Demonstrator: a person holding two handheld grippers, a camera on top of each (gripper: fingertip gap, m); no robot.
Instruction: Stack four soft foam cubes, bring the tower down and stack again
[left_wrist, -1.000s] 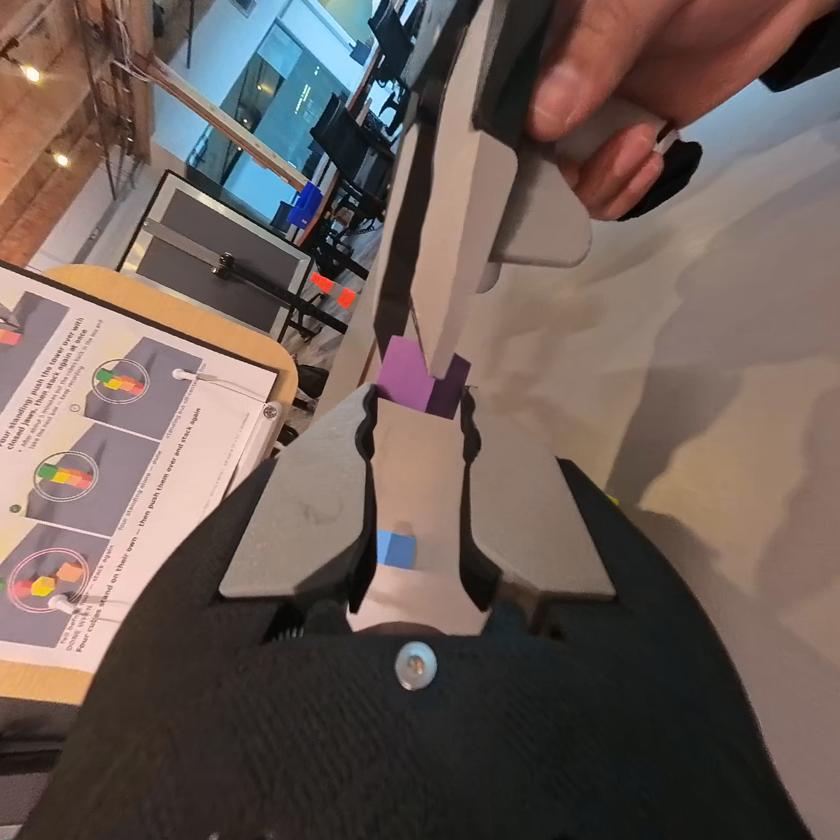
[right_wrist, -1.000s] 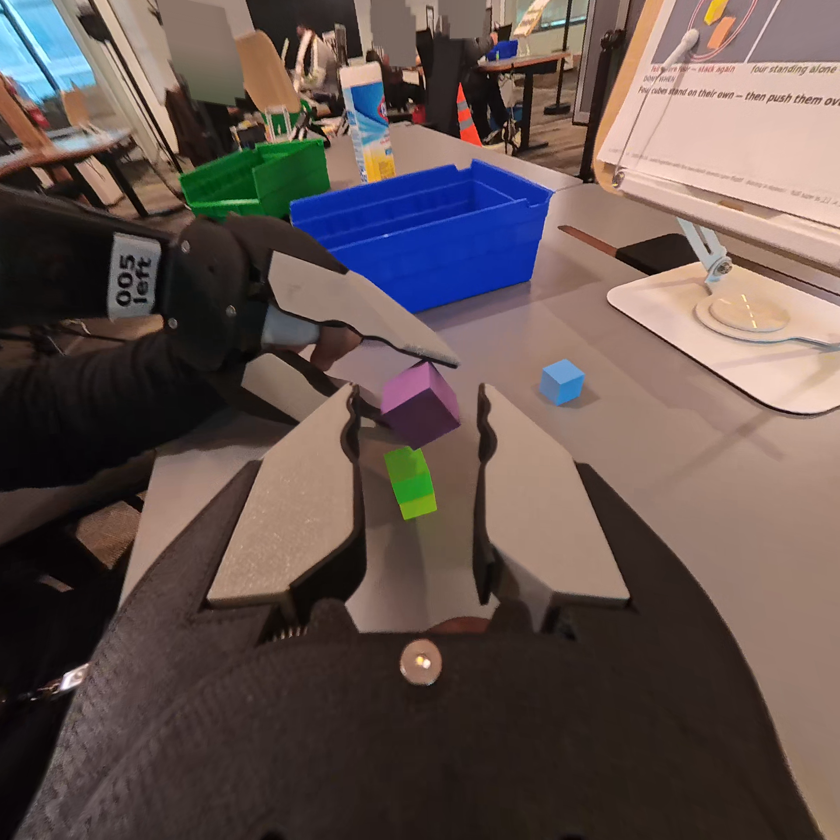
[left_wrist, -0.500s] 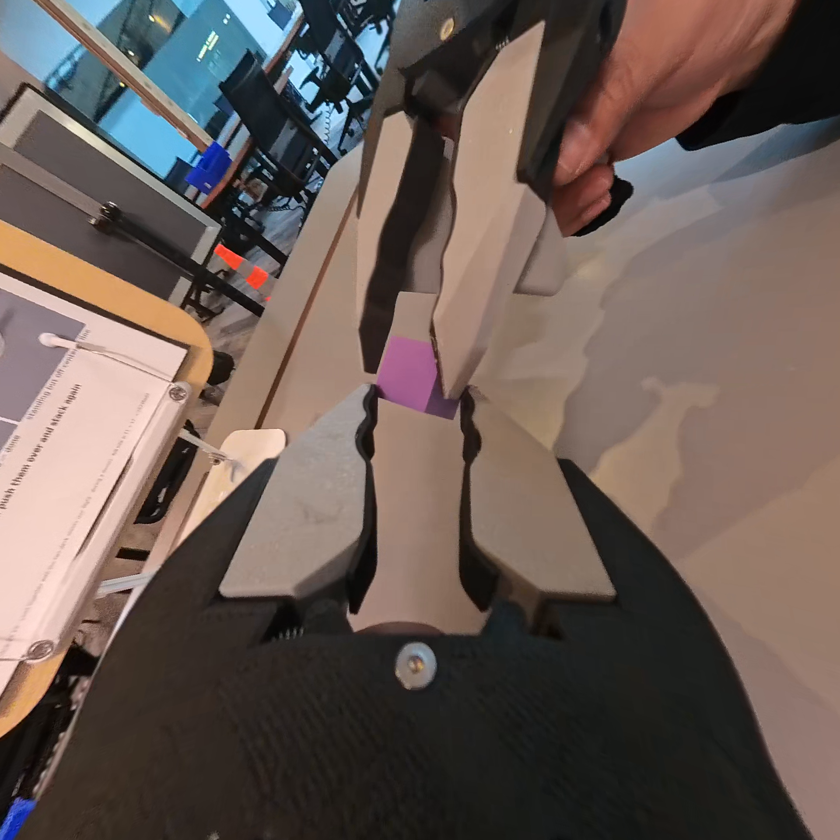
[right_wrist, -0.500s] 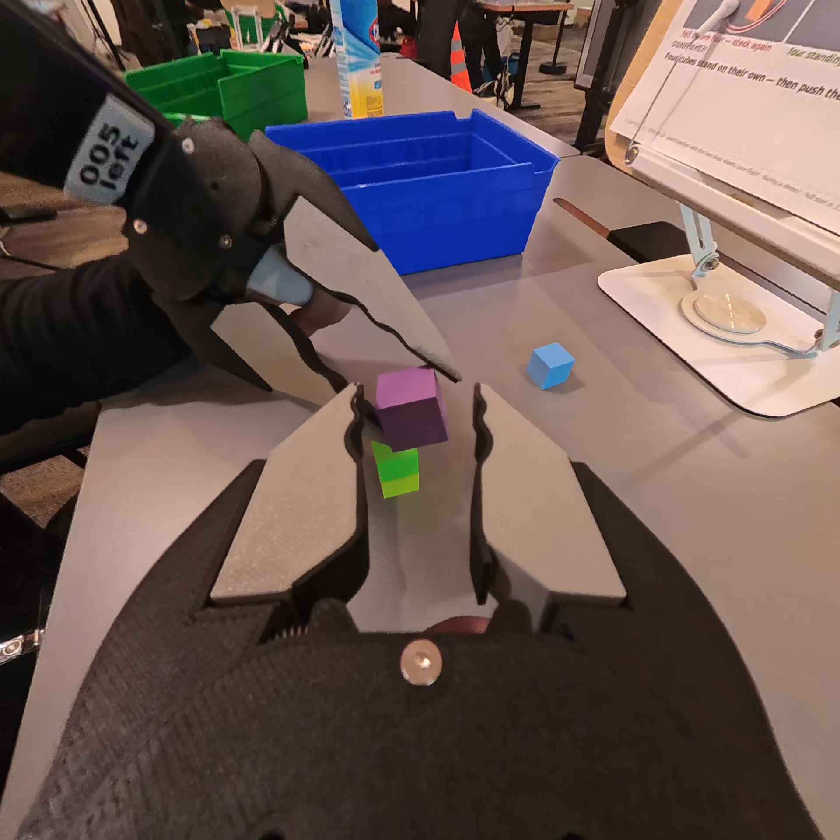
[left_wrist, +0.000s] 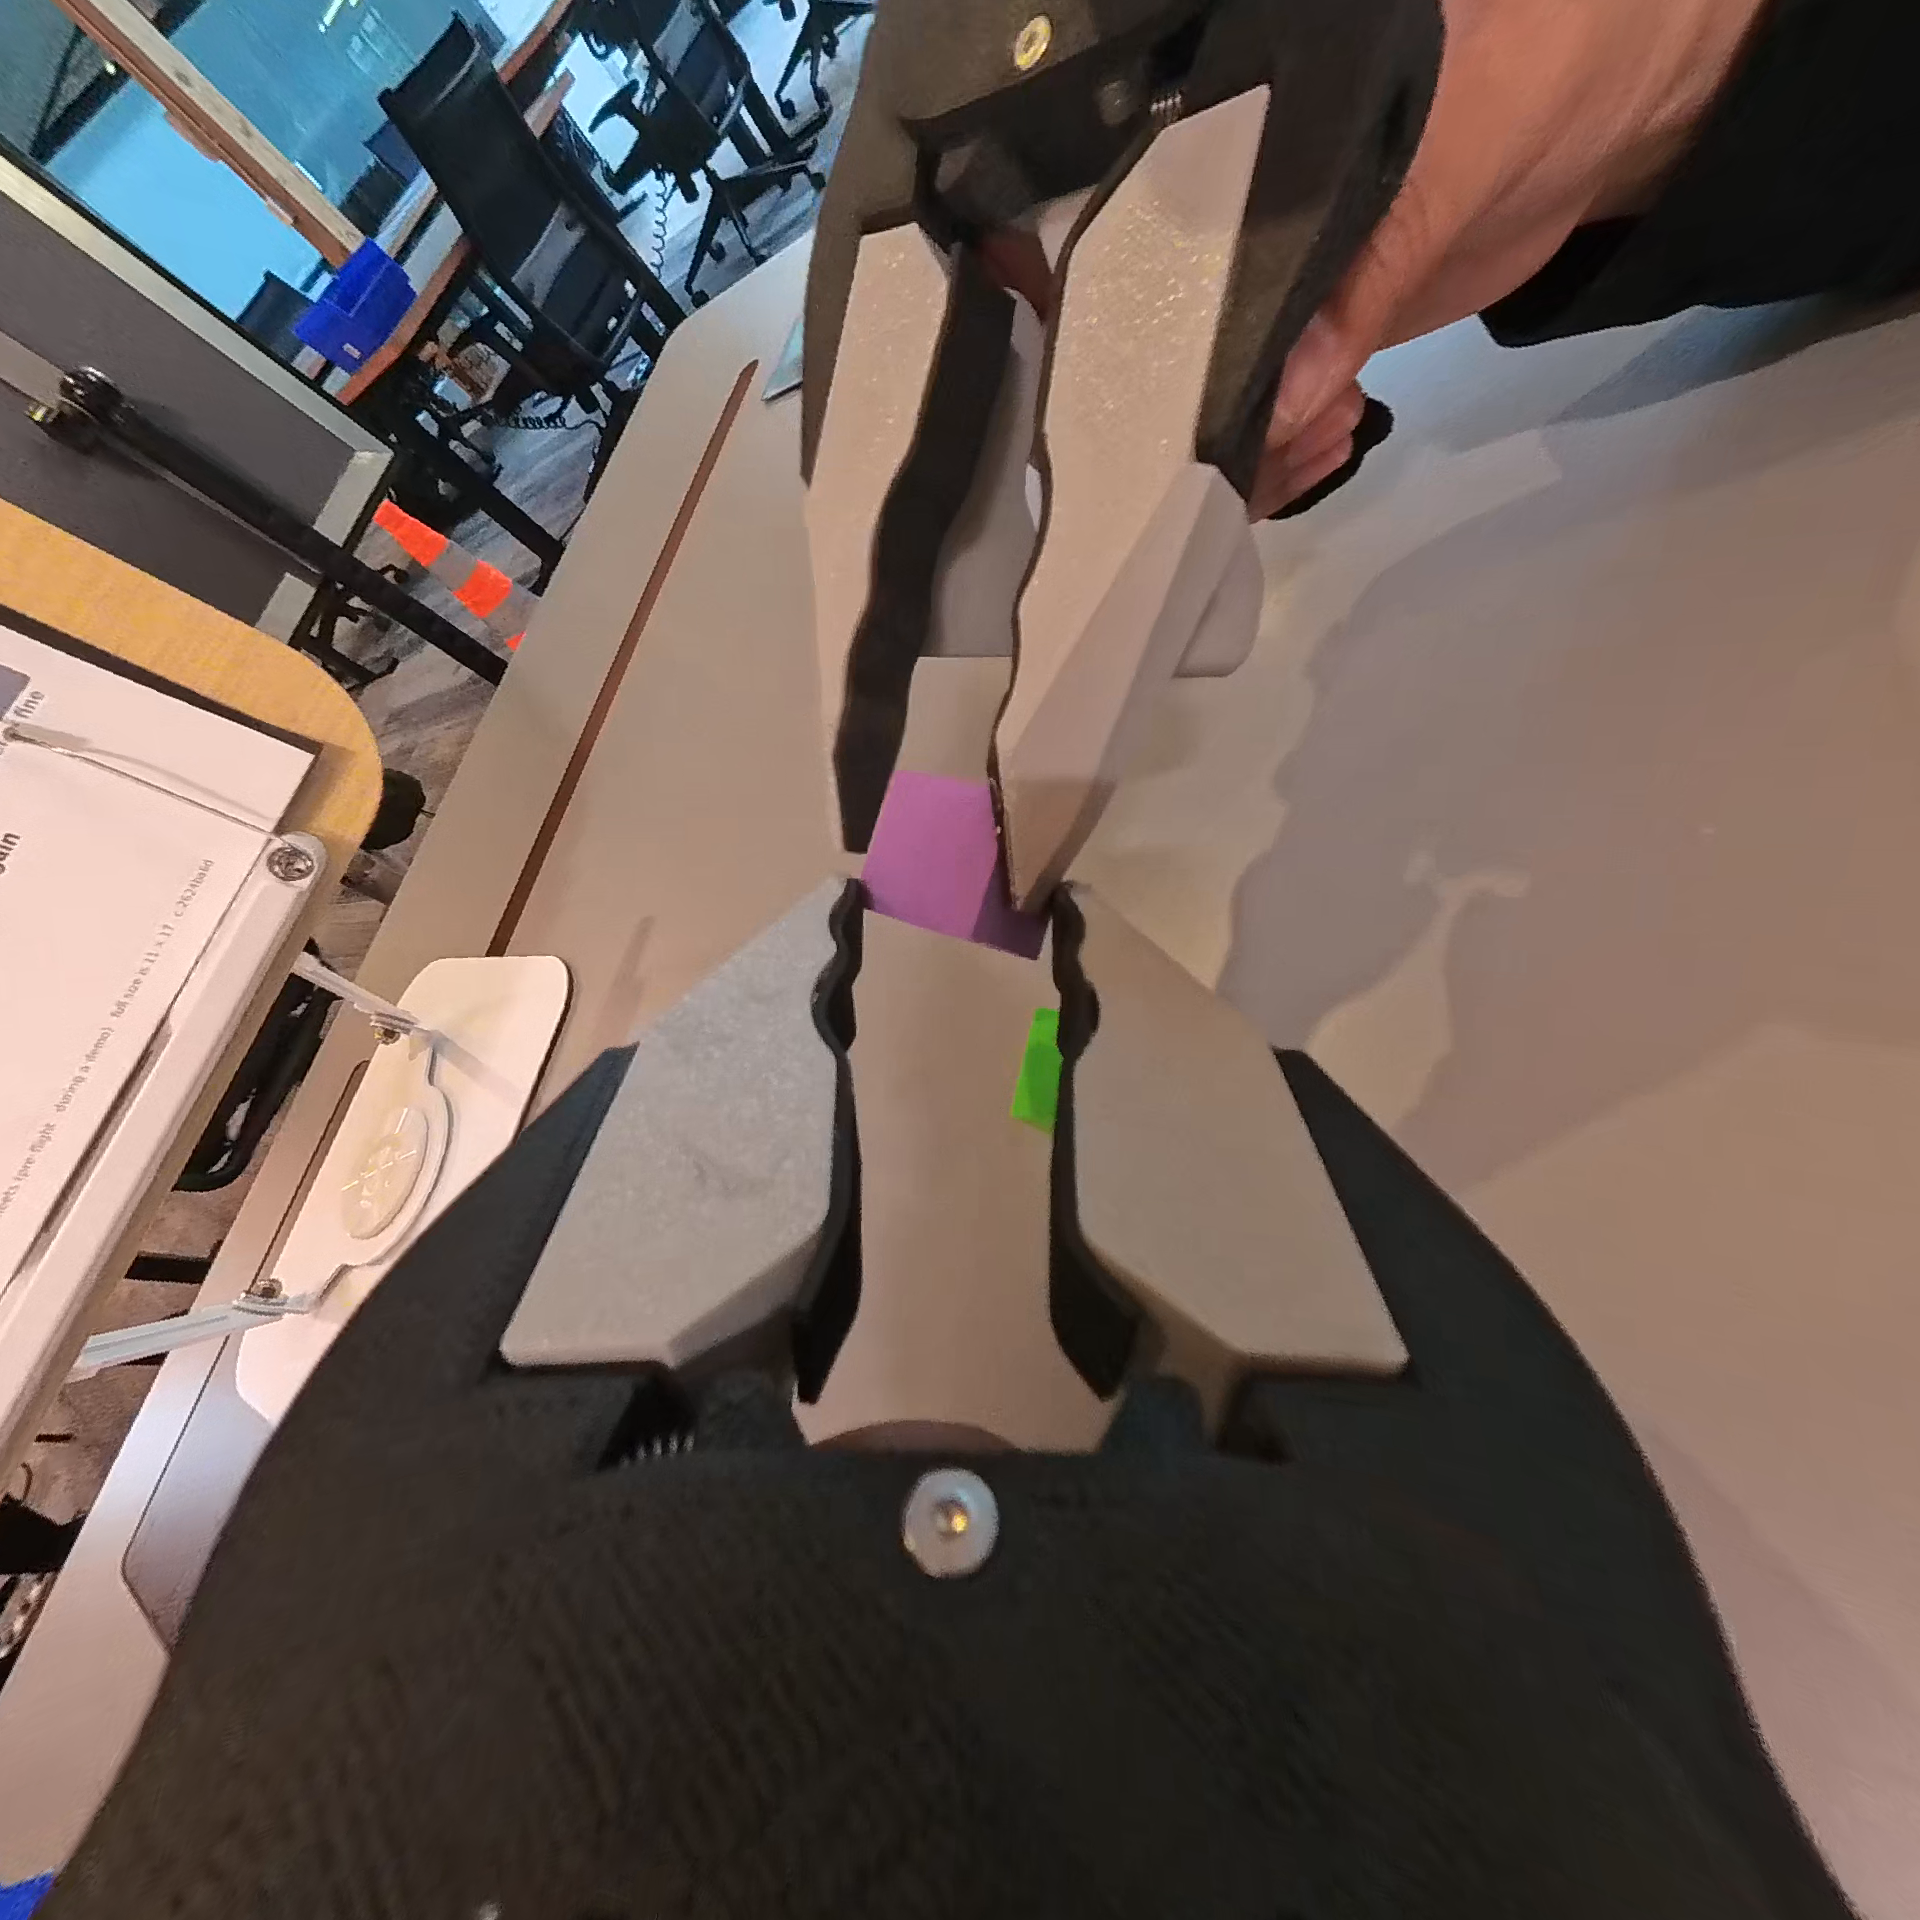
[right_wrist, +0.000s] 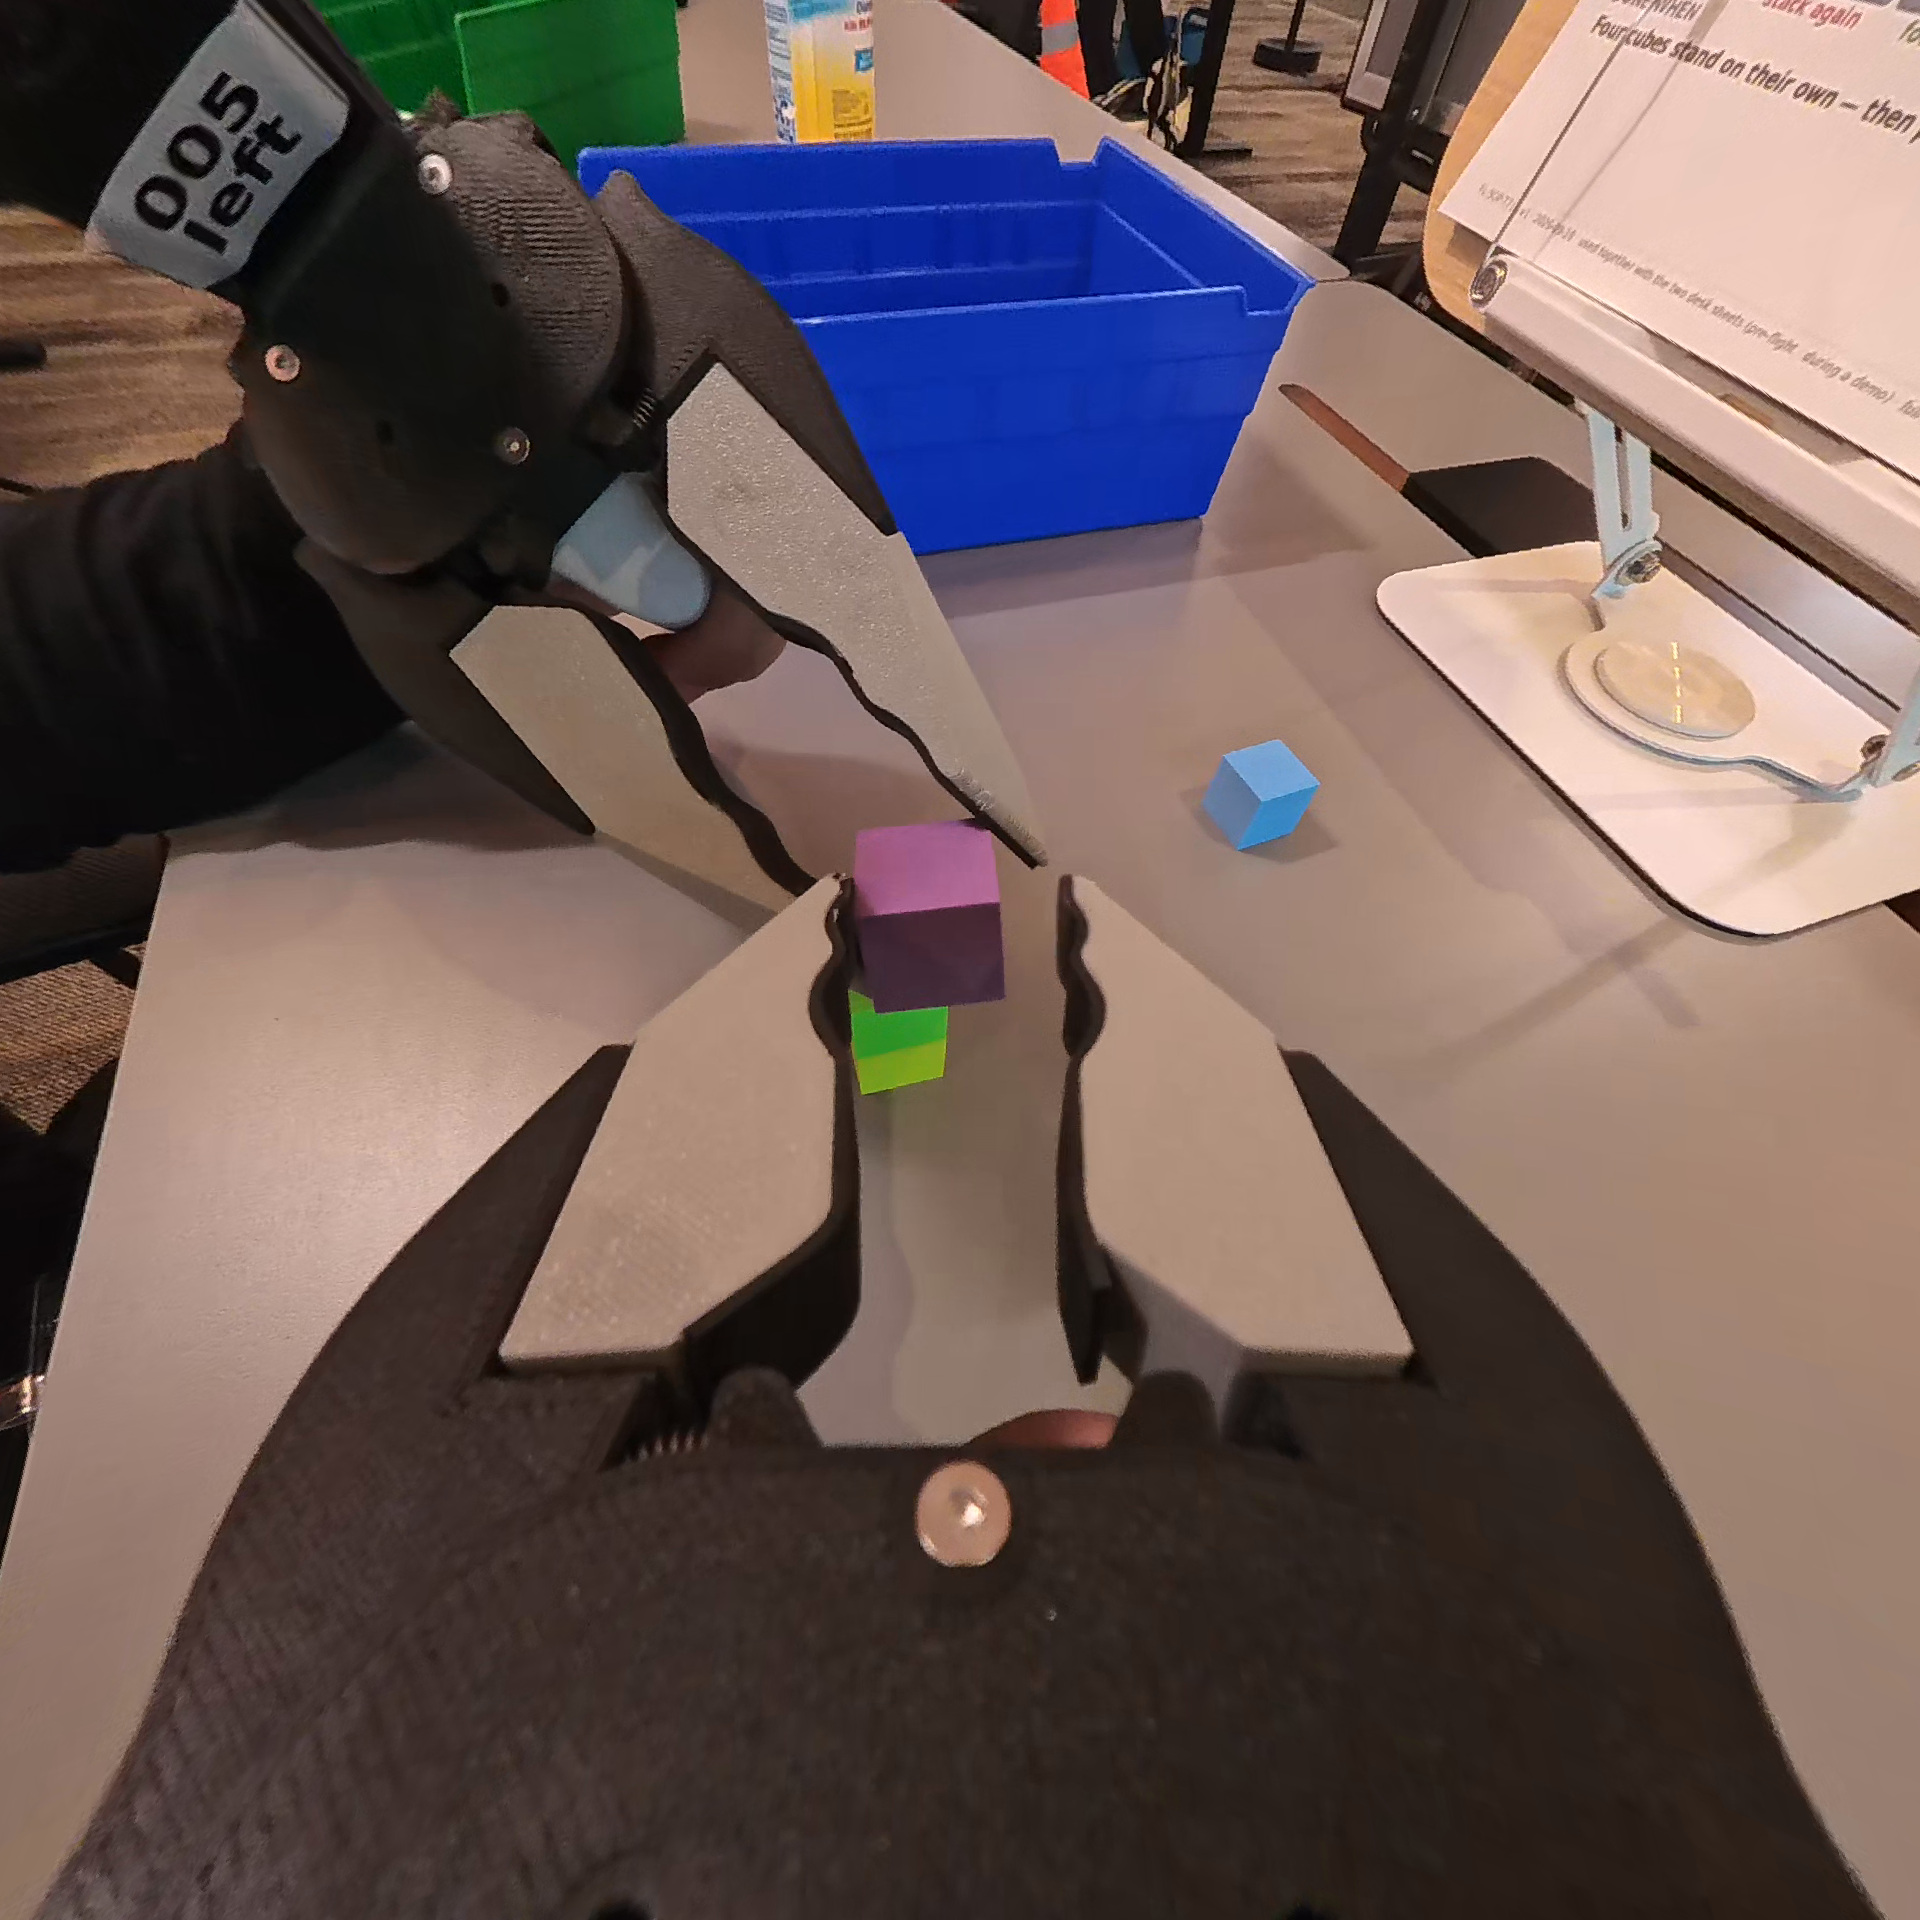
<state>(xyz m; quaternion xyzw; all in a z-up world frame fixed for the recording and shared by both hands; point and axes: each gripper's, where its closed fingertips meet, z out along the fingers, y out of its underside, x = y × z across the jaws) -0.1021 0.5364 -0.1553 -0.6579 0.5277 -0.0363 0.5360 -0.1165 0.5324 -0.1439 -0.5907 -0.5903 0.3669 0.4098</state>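
On my feeds the grey table (right_wrist: 1455, 1143) filled the scene, with the blue bin (right_wrist: 1018, 343) at its far side and a white stand base (right_wrist: 1621, 727) to the right. My left gripper (right_wrist: 920, 857) was clamped on the purple cube (right_wrist: 928, 909), holding it in the air above the stacked green cubes (right_wrist: 899, 1039). My right gripper (right_wrist: 948, 904) stood unclenched around that cube: one pad seemed to touch it, the other stood clear. A light blue cube (right_wrist: 1260, 793) lay apart on the table.

Wrist cameras face each other close — both sharing purple cube (left_wrist: 928, 854) (right_wrist: 928, 914), table (right_wrist: 1351, 1143)
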